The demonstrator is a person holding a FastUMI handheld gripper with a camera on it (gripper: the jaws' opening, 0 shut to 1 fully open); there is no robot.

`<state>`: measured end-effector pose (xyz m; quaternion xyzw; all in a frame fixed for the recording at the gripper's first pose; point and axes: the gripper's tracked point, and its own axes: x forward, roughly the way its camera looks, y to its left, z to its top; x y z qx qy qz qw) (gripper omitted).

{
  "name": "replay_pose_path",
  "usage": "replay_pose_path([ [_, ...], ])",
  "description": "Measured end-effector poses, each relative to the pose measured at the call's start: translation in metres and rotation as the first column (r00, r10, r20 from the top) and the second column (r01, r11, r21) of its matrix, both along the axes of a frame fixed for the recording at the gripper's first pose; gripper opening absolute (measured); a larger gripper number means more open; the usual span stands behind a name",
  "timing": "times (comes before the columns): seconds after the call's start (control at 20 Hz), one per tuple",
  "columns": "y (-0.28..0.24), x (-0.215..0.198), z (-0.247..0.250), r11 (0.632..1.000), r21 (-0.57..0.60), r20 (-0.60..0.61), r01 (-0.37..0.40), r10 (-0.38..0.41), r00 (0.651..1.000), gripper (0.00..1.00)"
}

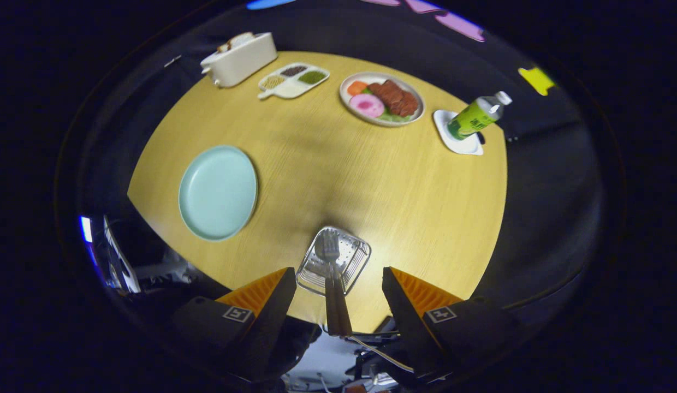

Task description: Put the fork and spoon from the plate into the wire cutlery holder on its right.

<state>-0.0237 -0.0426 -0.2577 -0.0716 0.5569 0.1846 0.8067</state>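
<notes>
The wire cutlery holder (334,262) stands near the table's front edge, between and just ahead of my fingers. A fork (331,252) and a spoon (320,251) lie in it with their metal heads pointing away from me; their brown handles (336,311) stick out over the holder's near rim toward me. My gripper (335,297) is open, its fingers apart on either side of the holder and handles, touching nothing. The pale green plate (218,192) lies bare to the left of the holder.
At the back of the round wooden table (404,185) stand a cream toaster (239,58), a divided dish of grains (292,80) and a plate of toy food (381,99). A green bottle (476,115) leans on a white coaster (458,142) at the right.
</notes>
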Motion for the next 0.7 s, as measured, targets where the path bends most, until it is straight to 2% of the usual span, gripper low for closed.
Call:
replay_pose_path([
  [0.05,-0.001,0.004,0.011,0.998,0.029,0.067,0.063,-0.065,0.996,0.99],
  [0.15,-0.007,0.011,0.028,0.981,0.085,0.181,0.172,-0.185,0.966,0.99],
  [0.3,-0.024,0.028,0.057,0.949,0.145,0.328,0.28,-0.313,0.891,0.99],
  [0.55,-0.06,0.048,0.115,0.921,0.211,0.564,0.328,-0.389,0.729,0.99],
  [0.7,-0.07,0.045,0.128,0.921,0.227,0.635,0.316,-0.386,0.669,0.98],
])
